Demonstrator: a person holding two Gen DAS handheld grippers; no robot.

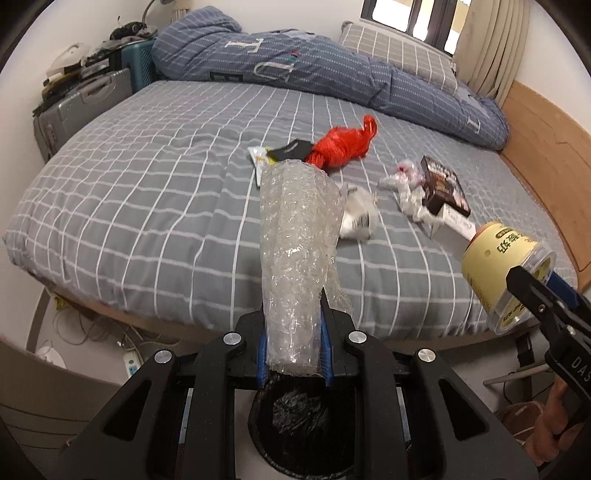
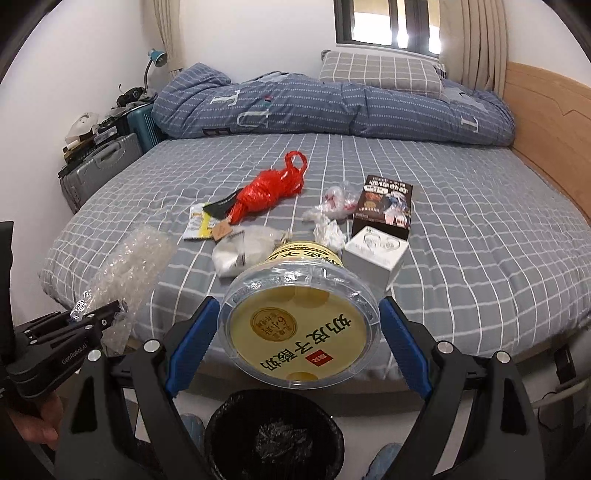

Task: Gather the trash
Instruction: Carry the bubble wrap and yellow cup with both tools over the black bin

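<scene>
We hold one bubble wrap (image 1: 295, 251) clamped in left gripper (image 1: 293, 354) fingers, one yogurt tub (image 2: 301, 325) in right gripper (image 2: 301, 343) fingers; one bin (image 2: 273, 435) sits below the bed (image 2: 480, 240) edge.

Ahead of my gripper: bed (image 2: 461, 236), checked grey sheet. Quilt (image 2: 314, 107) and pillow (image 2: 376, 72) beyond. Window (image 2: 388, 26) above, daylit. Suitcases (image 2: 99, 166) far left. White walls (image 2: 240, 33).

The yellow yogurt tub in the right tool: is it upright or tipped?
Tipped. The yellow yogurt tub lies tilted between the right tool's blue pads, its printed lid facing the camera.
</scene>
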